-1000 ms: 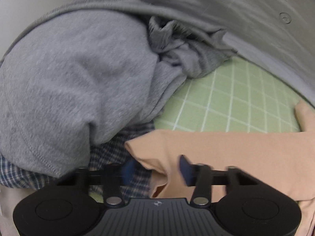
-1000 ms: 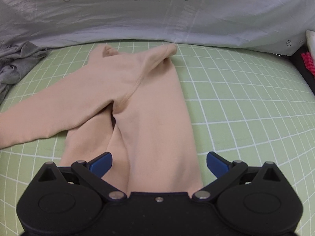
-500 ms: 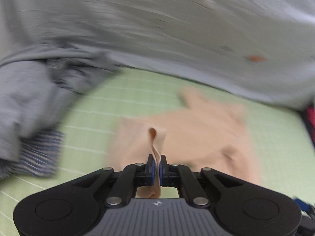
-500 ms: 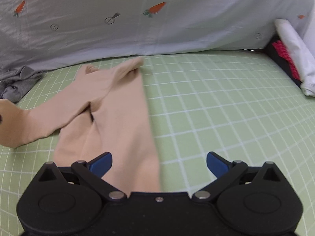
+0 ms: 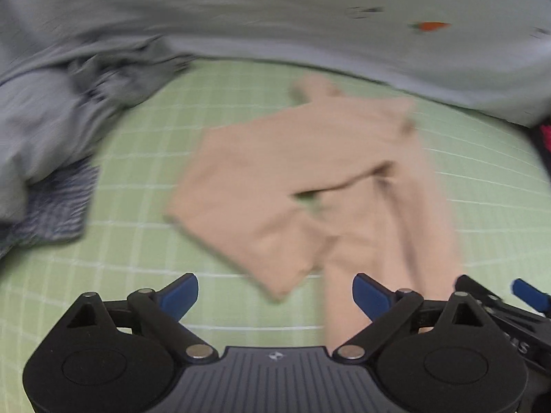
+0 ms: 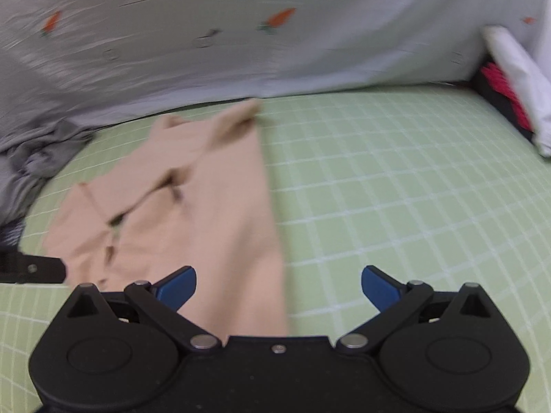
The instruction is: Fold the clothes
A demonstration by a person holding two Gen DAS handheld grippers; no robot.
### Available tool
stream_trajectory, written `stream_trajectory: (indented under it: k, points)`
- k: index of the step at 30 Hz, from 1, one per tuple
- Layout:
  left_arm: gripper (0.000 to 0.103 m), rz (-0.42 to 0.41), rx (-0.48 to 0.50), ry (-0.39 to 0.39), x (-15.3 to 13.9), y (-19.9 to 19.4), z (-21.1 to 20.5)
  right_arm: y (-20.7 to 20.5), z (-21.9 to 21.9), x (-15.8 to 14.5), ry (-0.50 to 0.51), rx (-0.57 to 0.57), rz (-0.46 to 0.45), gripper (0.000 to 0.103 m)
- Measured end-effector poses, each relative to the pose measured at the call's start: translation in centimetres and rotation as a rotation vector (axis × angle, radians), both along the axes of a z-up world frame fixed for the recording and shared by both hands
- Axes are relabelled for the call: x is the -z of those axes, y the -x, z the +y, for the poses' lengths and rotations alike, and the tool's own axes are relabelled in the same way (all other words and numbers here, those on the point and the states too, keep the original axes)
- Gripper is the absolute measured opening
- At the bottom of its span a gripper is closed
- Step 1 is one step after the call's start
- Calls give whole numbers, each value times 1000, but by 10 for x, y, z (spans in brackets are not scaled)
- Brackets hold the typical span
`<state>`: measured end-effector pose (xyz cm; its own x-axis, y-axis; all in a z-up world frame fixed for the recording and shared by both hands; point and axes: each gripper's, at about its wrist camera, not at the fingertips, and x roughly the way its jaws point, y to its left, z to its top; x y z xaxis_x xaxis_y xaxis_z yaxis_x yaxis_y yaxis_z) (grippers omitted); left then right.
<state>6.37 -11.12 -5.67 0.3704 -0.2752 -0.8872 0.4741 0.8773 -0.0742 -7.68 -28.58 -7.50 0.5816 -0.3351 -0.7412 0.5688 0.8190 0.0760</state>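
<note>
Left gripper: blue-tipped jaws spread wide, holding nothing, above the mat.
Right gripper: jaws spread wide, empty; hem of the garment lay between them.
Peach garment: lay flat on the green grid mat, one sleeve folded across the body.
Grey clothes pile: left of the garment, beside a blue checked cloth.
Backdrop: grey sheet printed with carrots.
Writing: none legible; frames blurred.
</note>
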Motion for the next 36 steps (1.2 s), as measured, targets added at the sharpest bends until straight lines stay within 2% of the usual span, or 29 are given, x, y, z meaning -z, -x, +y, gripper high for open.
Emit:
stream_trajectory:
  k: [7,14,22,23,24,26,30,33,36]
  points:
    - [96,66,-117,-82,20,-32,35,-62,36,1,-35,-195,29,102]
    - [96,129,-156,-112,40,-53,51,-117,71,14,-39,-376,65,50]
    - [97,159,-177,-134,53,-72,63,-146,87,28,-7,-448,129,44]
    - [97,162,-181,-135,54,-75,65,-145,87,28,6,-452,131,37]
    - [97,162,-183,-136,54,-76,65,-145,87,28,18,-457,133,22]
    - [97,163,-188,-138,55,-79,67,-144,86,26,18,-476,133,3]
    - [97,148,-185,-133,49,-76,68,-139,83,17,-18,-496,101,2]
    - [97,124,-172,-123,40,-67,67,-130,77,5,-112,-444,46,2]
    - [97,100,-159,-112,32,-59,66,-114,76,-8,-112,-410,6,2]
